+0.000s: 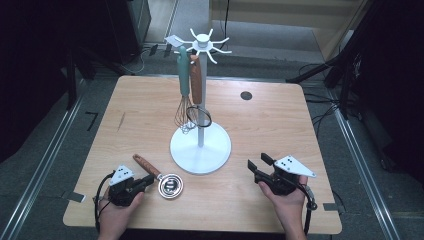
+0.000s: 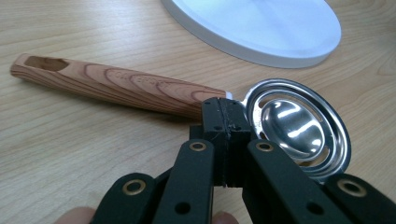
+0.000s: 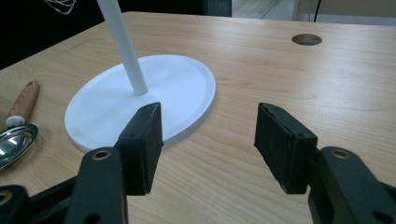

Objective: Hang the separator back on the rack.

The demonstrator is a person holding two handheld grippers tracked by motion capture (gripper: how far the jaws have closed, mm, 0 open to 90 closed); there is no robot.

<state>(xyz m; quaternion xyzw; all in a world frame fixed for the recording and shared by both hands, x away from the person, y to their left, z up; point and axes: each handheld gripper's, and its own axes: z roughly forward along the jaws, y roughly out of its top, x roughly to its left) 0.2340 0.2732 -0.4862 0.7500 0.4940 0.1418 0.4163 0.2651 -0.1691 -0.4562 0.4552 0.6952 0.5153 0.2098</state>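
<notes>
A metal egg separator (image 1: pixel 170 185) with a wood-grain handle (image 2: pixel 116 84) lies flat on the table at the front left. My left gripper (image 1: pixel 149 180) is shut, its tips (image 2: pixel 224 112) right against the neck between handle and bowl (image 2: pixel 294 126); nothing shows between the jaws. At the front right my right gripper (image 1: pixel 260 162) is held open and empty, pointing toward the white stand's round base (image 3: pixel 140 102). The stand (image 1: pixel 200 147) carries a teal-handled whisk (image 1: pixel 184 75) and a brown-handled utensil (image 1: pixel 196 80) on its top hooks.
The wooden table (image 1: pixel 280 130) has a round cable hole (image 1: pixel 246 95) at the back right of the stand. Dark equipment, tripod legs and cables stand on the floor around the table.
</notes>
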